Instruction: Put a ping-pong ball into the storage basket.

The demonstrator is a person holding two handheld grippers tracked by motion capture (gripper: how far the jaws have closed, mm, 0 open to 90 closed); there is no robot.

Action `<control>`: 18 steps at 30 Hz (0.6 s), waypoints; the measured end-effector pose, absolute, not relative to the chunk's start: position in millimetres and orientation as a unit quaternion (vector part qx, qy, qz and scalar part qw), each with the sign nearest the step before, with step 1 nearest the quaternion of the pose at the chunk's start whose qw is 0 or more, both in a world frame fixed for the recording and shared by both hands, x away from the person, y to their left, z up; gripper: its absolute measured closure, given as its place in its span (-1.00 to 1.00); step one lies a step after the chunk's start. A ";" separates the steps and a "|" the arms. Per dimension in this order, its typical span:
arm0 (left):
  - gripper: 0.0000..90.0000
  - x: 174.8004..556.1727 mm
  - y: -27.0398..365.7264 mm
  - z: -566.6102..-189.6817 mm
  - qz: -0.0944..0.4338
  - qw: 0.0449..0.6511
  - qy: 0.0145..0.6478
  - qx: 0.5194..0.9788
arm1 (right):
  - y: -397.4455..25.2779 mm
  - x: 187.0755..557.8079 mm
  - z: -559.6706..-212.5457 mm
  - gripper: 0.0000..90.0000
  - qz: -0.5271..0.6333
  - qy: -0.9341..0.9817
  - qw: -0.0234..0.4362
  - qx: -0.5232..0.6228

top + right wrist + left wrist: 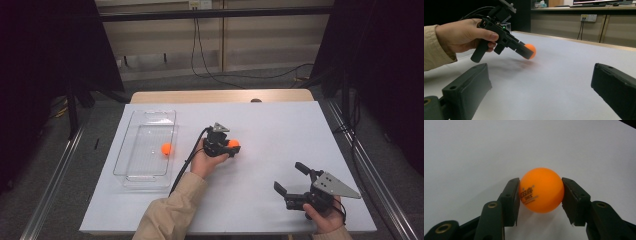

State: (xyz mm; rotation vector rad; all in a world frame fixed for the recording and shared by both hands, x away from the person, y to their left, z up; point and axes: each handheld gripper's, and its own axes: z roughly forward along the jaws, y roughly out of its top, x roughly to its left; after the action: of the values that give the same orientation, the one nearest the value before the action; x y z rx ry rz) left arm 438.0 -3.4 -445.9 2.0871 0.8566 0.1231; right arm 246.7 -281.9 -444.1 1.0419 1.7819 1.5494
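The left gripper [541, 192] has its two black jaws pressed against opposite sides of an orange ball [541, 190], so the ball sits squarely between them, printed lettering facing the camera that rides on the gripper. In the right gripper view that ball [530, 50] is lifted a little off the white table [564, 75], with a soft shadow on the surface below the jaws. From the high view the left gripper [231, 146] and its ball [233, 144] are near the middle of the table, the hand [206, 160] wrapped around the handle. Well to the side of those jaws lies a clear tray [131, 150] with a second orange ball [166, 148] inside it. The right gripper [289, 178] rests near the table's front edge with its jaws spread wide and nothing between them.
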 end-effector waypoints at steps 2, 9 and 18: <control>0.13 436.8 -1.8 -446.1 0.047 0.426 0.342 0.836 | -281.9 246.8 -444.1 -0.97 0.577 0.663 0.276 0.388; 0.13 434.0 2.1 -441.8 0.041 0.428 0.342 0.836 | -281.8 246.7 -444.1 -0.97 0.576 0.664 0.276 0.389; 0.13 429.9 8.7 -440.0 0.037 0.431 0.344 0.833 | -281.8 246.9 -444.1 -0.97 0.576 0.663 0.277 0.388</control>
State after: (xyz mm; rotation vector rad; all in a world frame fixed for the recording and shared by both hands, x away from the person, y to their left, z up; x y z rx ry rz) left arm 429.9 8.7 -440.0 2.0784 0.8584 0.0913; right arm 246.9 -281.8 -444.1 1.0427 1.7813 1.5475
